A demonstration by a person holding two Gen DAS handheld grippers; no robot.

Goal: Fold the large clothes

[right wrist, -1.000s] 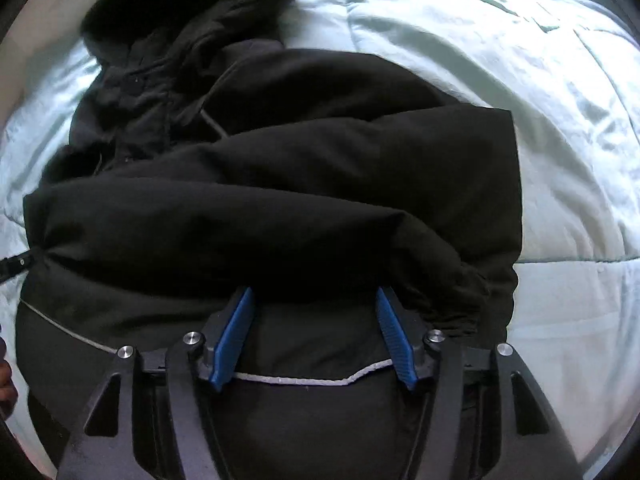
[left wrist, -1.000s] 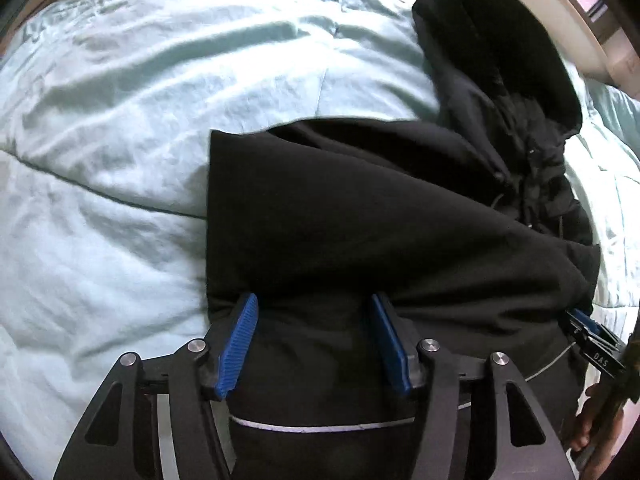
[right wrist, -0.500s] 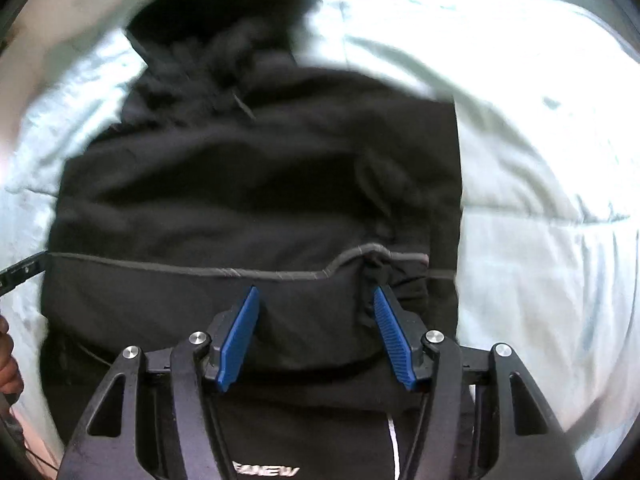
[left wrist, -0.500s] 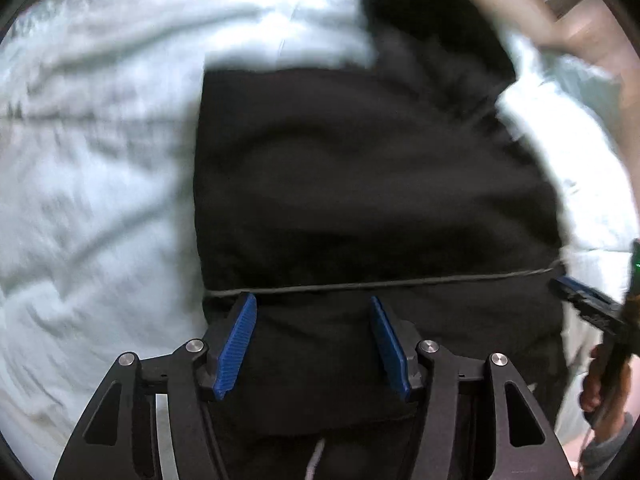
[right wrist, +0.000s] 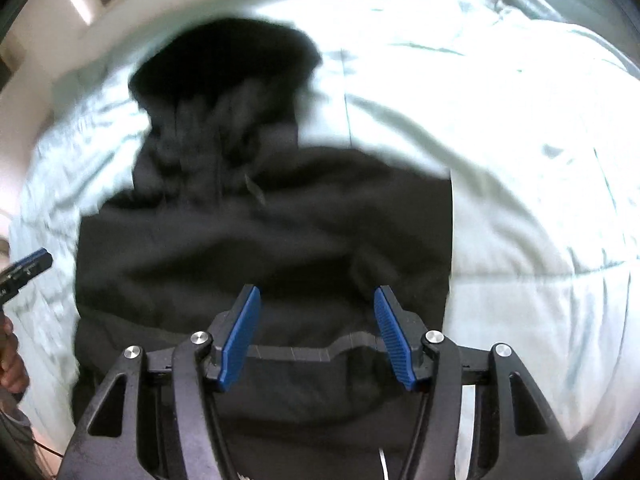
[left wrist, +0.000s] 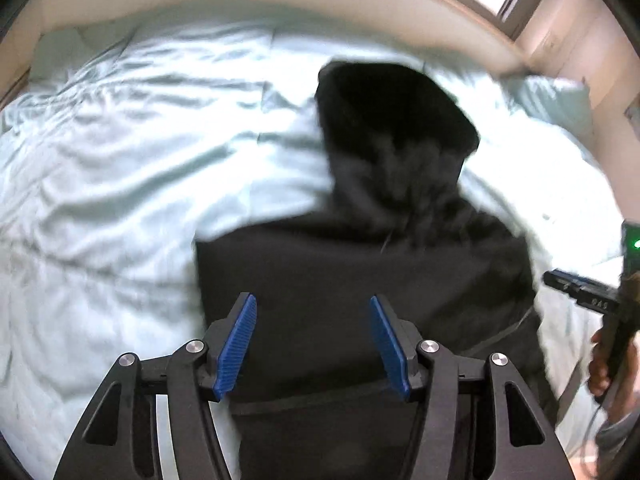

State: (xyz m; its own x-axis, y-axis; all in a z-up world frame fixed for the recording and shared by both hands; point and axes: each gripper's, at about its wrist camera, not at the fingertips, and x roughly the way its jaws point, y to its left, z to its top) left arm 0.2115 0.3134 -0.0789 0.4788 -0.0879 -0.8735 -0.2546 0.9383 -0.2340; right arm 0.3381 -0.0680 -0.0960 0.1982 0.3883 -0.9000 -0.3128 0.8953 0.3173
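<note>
The black hoodie point(left wrist: 360, 264) lies flat on the pale green bed point(left wrist: 120, 184), hood up top, and both the left gripper point(left wrist: 312, 340) and right gripper point(right wrist: 316, 336) hang over it, wide apart, holding nothing.

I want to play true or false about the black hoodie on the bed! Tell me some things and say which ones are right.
1. The black hoodie lies on a light green blanket. True.
2. The hood points toward the tools. False: it points away, toward the far side of the bed.
3. The left tool is wide open with nothing pinched. True.
4. The right tool is squeezing a red sock. False: it is open and holds nothing.
5. The hoodie is hanging on a hook. False: it lies on the bed.
</note>
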